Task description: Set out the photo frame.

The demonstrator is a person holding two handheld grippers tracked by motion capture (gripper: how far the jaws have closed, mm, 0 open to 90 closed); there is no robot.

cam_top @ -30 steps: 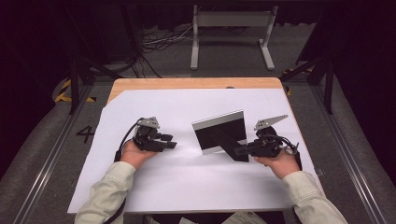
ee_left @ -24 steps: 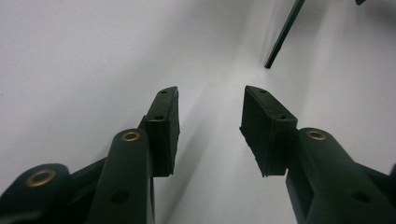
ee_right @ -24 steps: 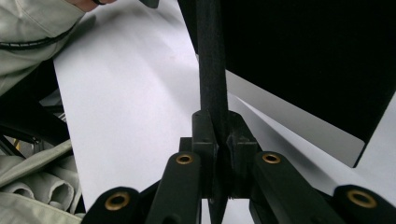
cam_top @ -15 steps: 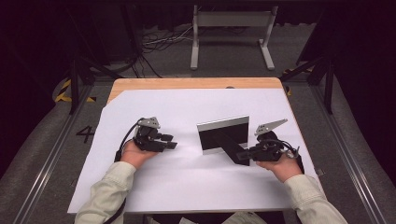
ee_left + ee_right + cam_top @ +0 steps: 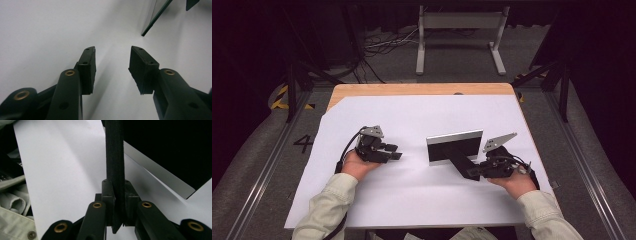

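A photo frame (image 5: 454,146) with a silver rim and black back stands upright on the white sheet, right of centre. Its black support leg (image 5: 463,164) slants down toward my right gripper (image 5: 474,173), which is shut on the leg's lower end. In the right gripper view the leg (image 5: 114,157) rises straight out of the closed jaws, my right gripper (image 5: 116,188) pinching it, with the frame's dark back (image 5: 172,147) behind. My left gripper (image 5: 394,152) rests on the sheet to the frame's left, open and holding nothing. The left gripper (image 5: 112,51) faces the frame's edge (image 5: 155,18).
A white sheet (image 5: 412,200) covers most of the wooden table (image 5: 412,89). Beyond the far edge stand a grey metal rack (image 5: 459,30) and loose cables (image 5: 382,47) on the floor. A pale sleeve (image 5: 12,217) lies at the sheet's near edge.
The frame has swung from a tilted stance to face more squarely and shifted slightly right and nearer, carried by my right gripper. My left gripper has stayed put.
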